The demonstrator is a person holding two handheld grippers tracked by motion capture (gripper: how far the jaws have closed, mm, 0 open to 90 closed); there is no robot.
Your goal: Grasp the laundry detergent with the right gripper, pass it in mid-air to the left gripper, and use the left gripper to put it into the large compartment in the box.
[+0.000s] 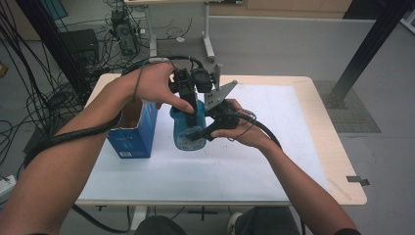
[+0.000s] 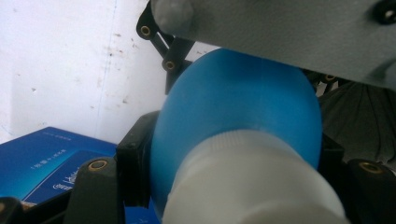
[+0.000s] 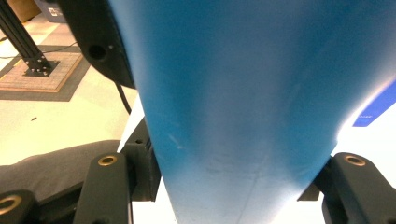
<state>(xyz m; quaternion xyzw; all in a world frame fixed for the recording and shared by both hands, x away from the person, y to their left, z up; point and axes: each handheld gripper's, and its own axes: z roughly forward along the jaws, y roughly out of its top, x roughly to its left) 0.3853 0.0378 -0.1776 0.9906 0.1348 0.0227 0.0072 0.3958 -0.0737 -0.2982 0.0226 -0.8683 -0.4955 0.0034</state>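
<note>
So the rounded blue plastic bottle with the white cap [image 1: 188, 128] is just above the white bench [image 1: 274, 161], right beside the open blue cardboard box [image 1: 133, 131]; left hand-held gripper [image 2: 233, 154] is clamped near its neck, right hand-held gripper [image 3: 233, 177] squeezes the body; looks light, smooth, probably slippery and a bit squashy; I'd hold the shoulder.

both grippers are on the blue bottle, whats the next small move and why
Probably twist the white cap loose with the left gripper while the right gripper keeps the blue bottle steady. Both sets of jaws look clamped on it, the left near the cap end and the right around the body, beside the open blue box.
</note>
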